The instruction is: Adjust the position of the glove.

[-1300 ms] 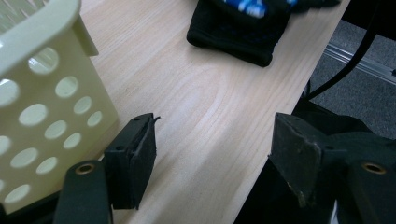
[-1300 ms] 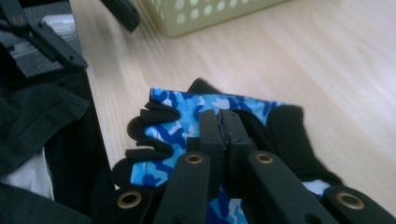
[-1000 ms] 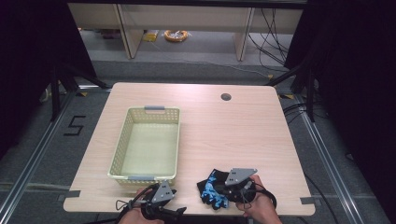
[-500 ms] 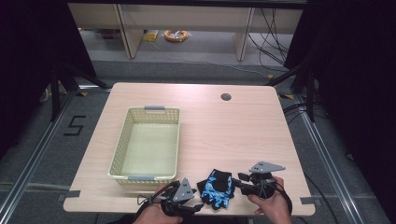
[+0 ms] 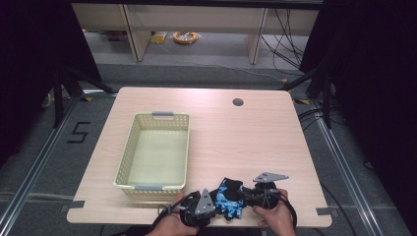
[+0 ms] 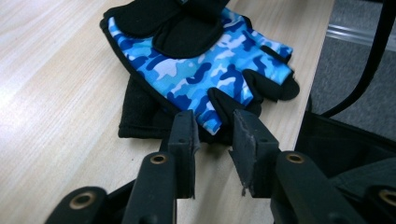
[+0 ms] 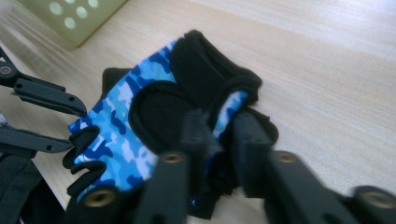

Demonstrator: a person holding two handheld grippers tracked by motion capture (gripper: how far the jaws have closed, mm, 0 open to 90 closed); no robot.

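High view overhead facing forward-down, gripper views close, opposite sides of glove

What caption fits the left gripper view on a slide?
Left gripper closing its jaws on the fingertip edge of a blue camouflage fingerless glove lying near the wooden table's edge.

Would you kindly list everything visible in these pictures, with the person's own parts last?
Gloves: two stacked, blue camouflage and black, near table edge between the tongs.
Basket: one, pale yellow, grey handles, left half of the table.
Table: one, light wood, dark round hole at the far right.
Left tongs: black; jaws just closing around a glove's fingertip edge.
Right tongs: black; jaws just closing, gripping the glove cuff.
Hands: two, at the near edge.
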